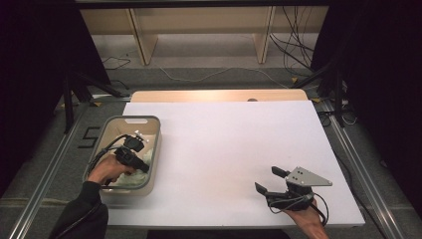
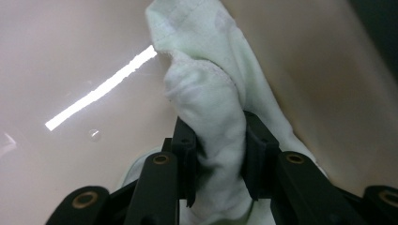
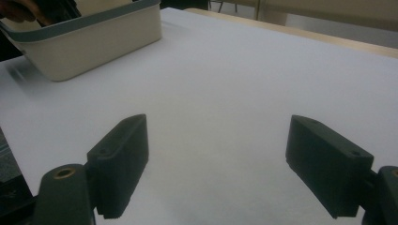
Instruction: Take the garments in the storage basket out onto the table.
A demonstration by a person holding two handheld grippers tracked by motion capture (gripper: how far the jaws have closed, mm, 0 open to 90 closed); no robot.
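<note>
We see a pale green cloth (image 2: 211,108) bunched inside the beige bin (image 1: 152,149) at the left edge of the white table (image 1: 224,149); a fold of it stands up against the bin's smooth inner wall. Our left gripper (image 2: 218,159) reaches down into the bin, its jaws pinching that fold from both sides, the fabric squeezed between the pads. Our left hand (image 1: 107,172) holds the gripper over the bin's near end. Well apart, near the table's front right corner, our right gripper (image 3: 218,164) hovers low over the bare surface, its jaws spread wide with nothing between them.
</note>
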